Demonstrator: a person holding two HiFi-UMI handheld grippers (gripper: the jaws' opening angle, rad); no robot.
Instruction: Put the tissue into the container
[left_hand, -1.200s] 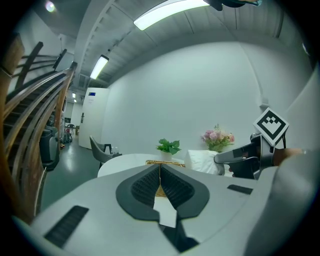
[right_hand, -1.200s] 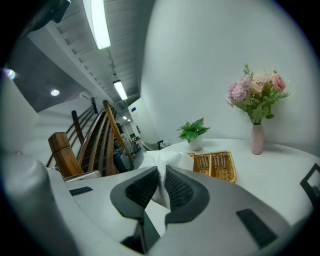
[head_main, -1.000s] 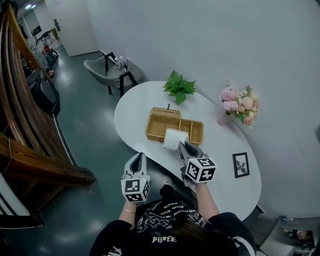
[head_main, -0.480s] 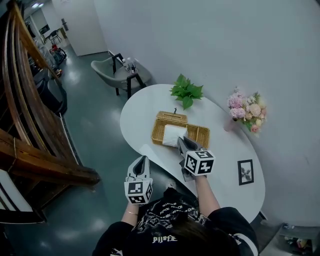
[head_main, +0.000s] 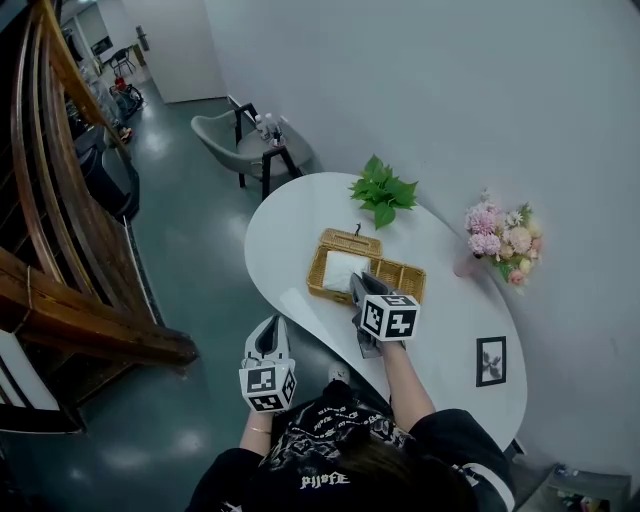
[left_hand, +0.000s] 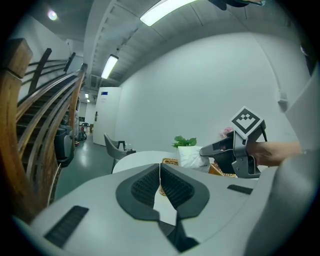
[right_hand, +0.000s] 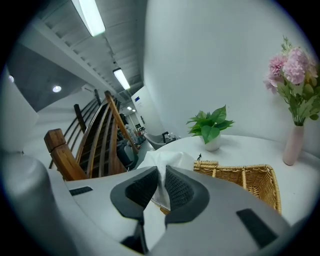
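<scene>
A white tissue (head_main: 343, 267) hangs pinched in my right gripper (head_main: 357, 284), whose jaws are shut on it. It hovers over the left compartment of the woven wicker basket (head_main: 404, 274) on the white table (head_main: 290, 228). The right gripper view shows the tissue (right_hand: 159, 161) bunched between the dark pads, with the basket (right_hand: 243, 176) just beyond and to the right. My left gripper (head_main: 271, 327) hangs off the table's near edge, shut and empty. Over its closed jaws (left_hand: 160, 168) I see the right gripper (left_hand: 209, 149) holding the tissue (left_hand: 189, 155) above the basket (left_hand: 218, 170).
A green potted plant (head_main: 384, 193) stands behind the basket. Pink flowers in a vase (head_main: 498, 236) sit at the table's right, a framed picture (head_main: 490, 361) lies nearer me. A grey chair (head_main: 225, 140) stands beyond the table, a wooden stair rail (head_main: 60, 300) at left.
My right gripper has carried the tissue forward from the basket's near edge to over its left compartment. The left gripper has stayed low by the table's edge.
</scene>
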